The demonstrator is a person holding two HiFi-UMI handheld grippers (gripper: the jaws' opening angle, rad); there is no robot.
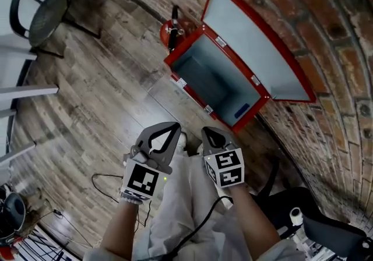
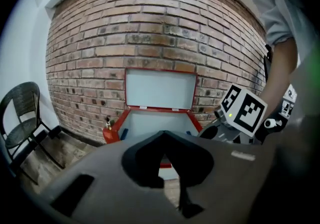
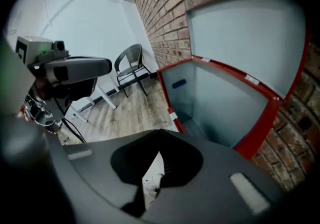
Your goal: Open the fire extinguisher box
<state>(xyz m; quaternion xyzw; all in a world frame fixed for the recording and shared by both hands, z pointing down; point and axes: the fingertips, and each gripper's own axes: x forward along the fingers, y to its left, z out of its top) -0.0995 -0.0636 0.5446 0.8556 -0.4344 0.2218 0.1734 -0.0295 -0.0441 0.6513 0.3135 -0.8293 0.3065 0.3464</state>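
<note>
the fire extinguisher box (image 1: 205, 82) sits on the floor in the upper middle of the head view, its lid (image 1: 256, 50) leaning back on the brick wall (image 1: 326, 32), so the opening looks done. the left gripper (image 1: 175, 127) and right gripper (image 1: 210, 132), low in the frame and well apart from it, have fingers pressed together on nothing. best keep them clear of the lid, which may be merely propped.
</note>
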